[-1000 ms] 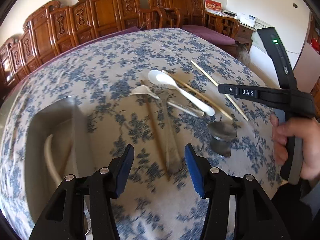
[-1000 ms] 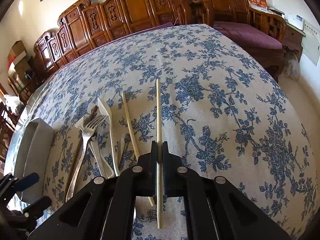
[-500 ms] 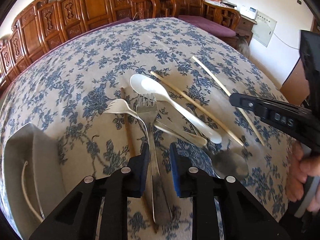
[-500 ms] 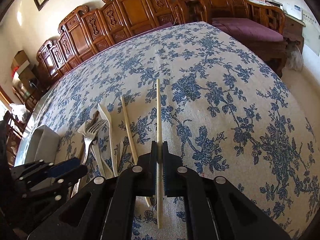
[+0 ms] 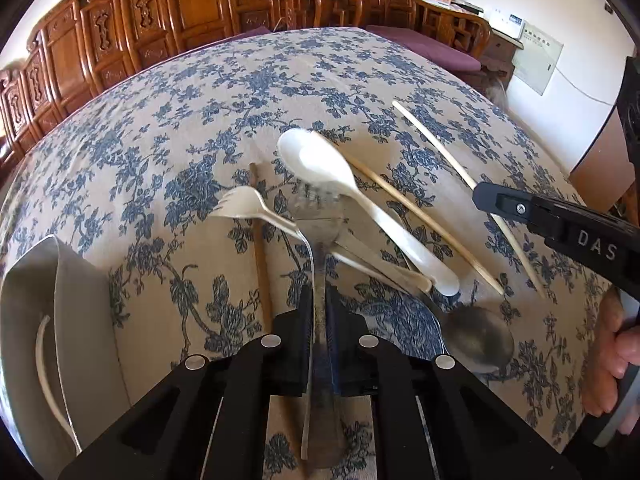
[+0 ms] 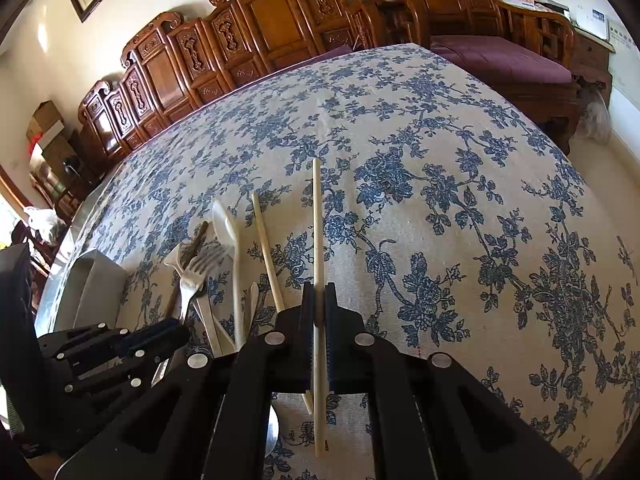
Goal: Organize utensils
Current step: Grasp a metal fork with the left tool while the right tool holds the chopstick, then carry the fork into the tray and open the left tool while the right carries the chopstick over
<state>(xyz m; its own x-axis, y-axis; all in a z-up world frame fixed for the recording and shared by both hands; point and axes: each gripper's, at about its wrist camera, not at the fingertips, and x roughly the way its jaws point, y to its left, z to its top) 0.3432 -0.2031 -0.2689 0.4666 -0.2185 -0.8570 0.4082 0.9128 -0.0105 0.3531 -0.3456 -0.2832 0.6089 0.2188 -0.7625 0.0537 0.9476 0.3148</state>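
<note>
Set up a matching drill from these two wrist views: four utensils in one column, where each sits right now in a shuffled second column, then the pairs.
Things:
1. metal fork
2. pale chopstick
3. metal spoon
4. white spoon

Places:
A. lying loose on the tablecloth, its bowl nearest the camera, beside the left gripper
B. clamped between the right gripper fingers
C. lying in the pile, its bowl pointing away from the camera
D. clamped between the left gripper fingers

Pairs: 1-D, 2-B, 3-A, 4-C
</note>
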